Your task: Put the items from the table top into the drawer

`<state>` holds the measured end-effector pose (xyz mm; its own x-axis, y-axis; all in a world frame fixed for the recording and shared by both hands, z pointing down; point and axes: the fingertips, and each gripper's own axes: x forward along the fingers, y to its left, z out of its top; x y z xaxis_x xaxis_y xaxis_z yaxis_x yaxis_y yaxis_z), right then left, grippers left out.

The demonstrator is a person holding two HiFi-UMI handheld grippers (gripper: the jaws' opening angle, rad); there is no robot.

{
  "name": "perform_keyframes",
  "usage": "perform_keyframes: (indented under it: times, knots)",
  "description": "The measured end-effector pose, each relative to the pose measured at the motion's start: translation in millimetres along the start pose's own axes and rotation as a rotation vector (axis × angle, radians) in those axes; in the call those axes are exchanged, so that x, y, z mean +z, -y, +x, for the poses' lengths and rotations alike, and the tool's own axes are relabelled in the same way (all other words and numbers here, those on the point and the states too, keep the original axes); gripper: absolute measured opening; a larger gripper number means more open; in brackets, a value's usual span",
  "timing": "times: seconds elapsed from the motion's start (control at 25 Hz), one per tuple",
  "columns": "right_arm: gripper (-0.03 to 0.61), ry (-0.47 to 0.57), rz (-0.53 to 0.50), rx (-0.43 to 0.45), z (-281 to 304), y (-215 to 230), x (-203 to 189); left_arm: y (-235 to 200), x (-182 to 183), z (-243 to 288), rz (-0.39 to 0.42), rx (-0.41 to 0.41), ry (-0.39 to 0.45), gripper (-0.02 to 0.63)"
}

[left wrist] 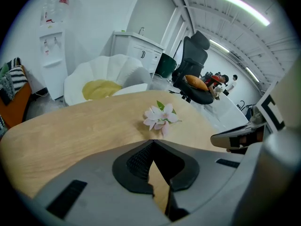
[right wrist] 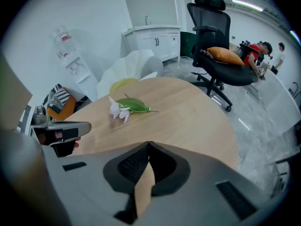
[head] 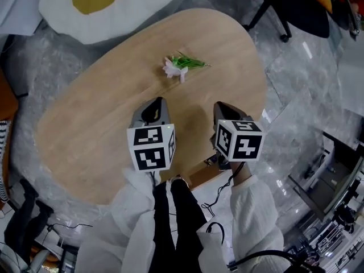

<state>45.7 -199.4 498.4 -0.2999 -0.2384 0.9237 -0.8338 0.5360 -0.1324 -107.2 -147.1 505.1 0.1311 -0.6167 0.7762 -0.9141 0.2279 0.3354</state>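
A flower sprig (head: 181,66) lies alone near the oval table's (head: 85,129) far edge. The left gripper (left wrist: 151,142) and right gripper (right wrist: 148,143) are both closed and empty.

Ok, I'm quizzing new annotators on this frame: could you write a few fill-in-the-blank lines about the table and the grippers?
The one item lying on the wooden table is a pink-white ____.
The left gripper has its jaws ____.
The right gripper, also shut, holds ____.
Missing words: flower; shut; nothing.
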Motion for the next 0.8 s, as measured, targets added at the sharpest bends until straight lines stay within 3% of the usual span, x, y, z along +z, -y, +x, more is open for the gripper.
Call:
perform_keyframes:
  times: [0.28,0.48,0.52,0.6,0.8]
  knots:
    - [0.063,-0.007,-0.139,0.005,31,-8,46,-30,22,19,-0.045,0.012,0.020,-0.006]
    - [0.066,-0.003,-0.177,0.027,45,-13,69,-47,26,20,-0.075,0.022,0.019,-0.006]
    - [0.073,-0.005,-0.191,0.030,47,-15,71,-49,25,20,-0.075,0.023,0.017,-0.006]
    - [0.152,-0.017,-0.229,0.029,54,-18,75,-54,24,21,-0.075,0.025,0.012,-0.005]
    - [0.167,-0.037,-0.328,0.009,71,-17,84,-65,22,28,-0.100,0.033,0.016,-0.006]
